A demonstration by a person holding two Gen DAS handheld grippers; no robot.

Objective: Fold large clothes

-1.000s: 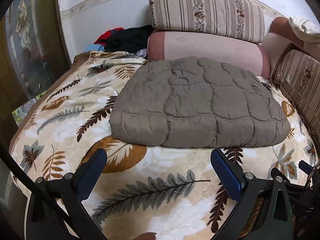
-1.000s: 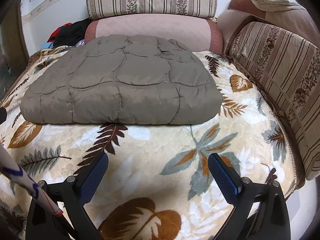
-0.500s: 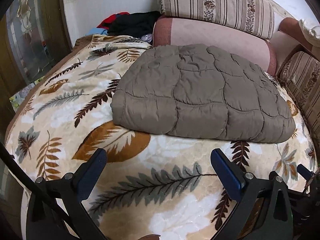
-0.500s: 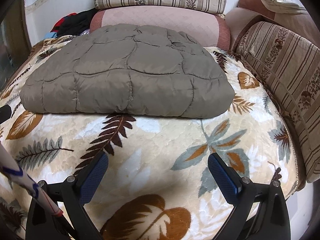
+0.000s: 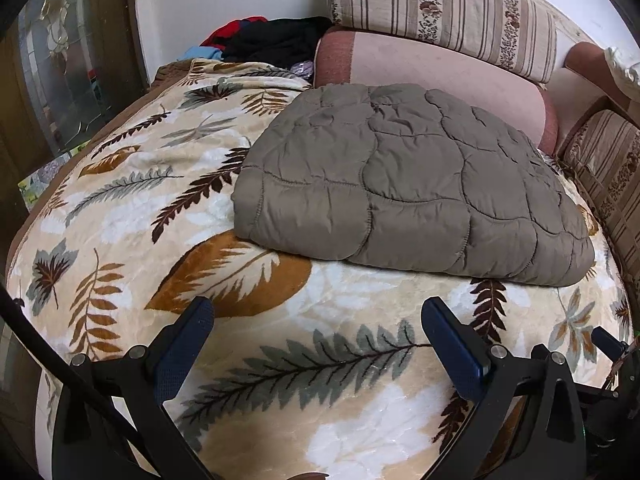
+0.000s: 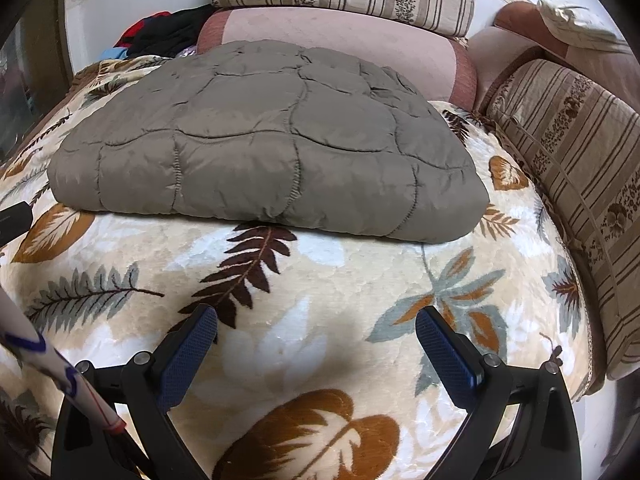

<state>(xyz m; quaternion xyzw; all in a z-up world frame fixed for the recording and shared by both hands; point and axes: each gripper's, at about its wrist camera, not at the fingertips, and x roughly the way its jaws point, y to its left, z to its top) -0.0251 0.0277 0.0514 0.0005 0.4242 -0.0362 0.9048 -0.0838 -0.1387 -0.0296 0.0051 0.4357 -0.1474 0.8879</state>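
A folded grey-brown quilted garment [image 5: 404, 188] lies flat on a leaf-patterned blanket [image 5: 132, 208]; it also shows in the right wrist view [image 6: 264, 140]. My left gripper [image 5: 316, 320] is open and empty, a short way in front of the garment's near left edge. My right gripper [image 6: 316, 328] is open and empty, in front of the garment's near edge, apart from it.
Striped cushions [image 5: 440, 12] and a pink bolster [image 5: 432, 76] stand behind the garment. A striped sofa arm [image 6: 572, 168] runs along the right. A pile of dark and red clothes [image 5: 264, 40] sits at the back left. A glass door [image 5: 60, 64] is at left.
Both grippers have moved forward toward the garment, which now looks larger and closer. Both stay open and empty. The garment has not moved.
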